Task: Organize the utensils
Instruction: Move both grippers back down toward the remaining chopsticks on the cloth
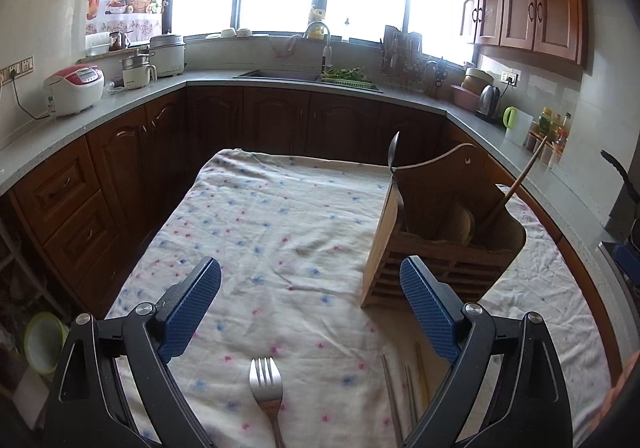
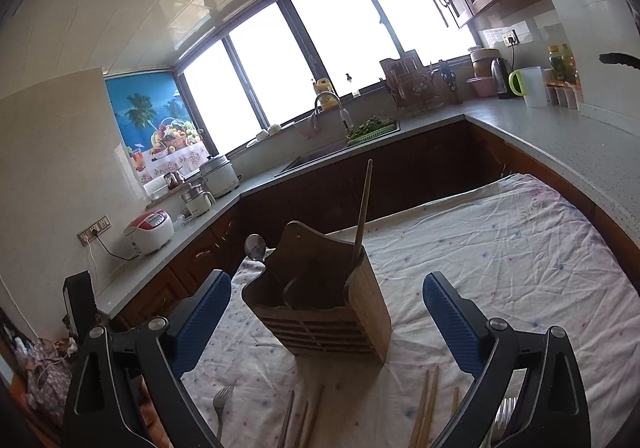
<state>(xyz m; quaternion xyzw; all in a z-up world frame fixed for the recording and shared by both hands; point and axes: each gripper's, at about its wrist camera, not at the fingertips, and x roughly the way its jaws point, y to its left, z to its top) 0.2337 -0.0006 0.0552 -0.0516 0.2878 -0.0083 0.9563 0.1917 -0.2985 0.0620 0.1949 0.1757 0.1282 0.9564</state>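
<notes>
A wooden utensil holder point(image 1: 444, 244) point(image 2: 320, 308) stands on a flowered tablecloth. It holds a metal spoon point(image 1: 393, 154) point(image 2: 254, 246) and a wooden-handled utensil point(image 1: 520, 180) point(image 2: 362, 216). A metal fork point(image 1: 267, 384) point(image 2: 221, 406) lies on the cloth near my left gripper point(image 1: 310, 288), which is open and empty above it. Chopsticks point(image 1: 404, 392) point(image 2: 426, 404) lie on the cloth in front of the holder. My right gripper point(image 2: 326, 304) is open and empty, with the holder seen between its fingers. Another fork point(image 2: 504, 416) lies by its right finger.
The table point(image 1: 280, 216) point(image 2: 500, 248) is ringed by grey counters with dark wooden cabinets. A rice cooker point(image 1: 74, 88) and pots stand left, a sink point(image 1: 280, 74) at the back, a kettle point(image 1: 488, 102) and jars right.
</notes>
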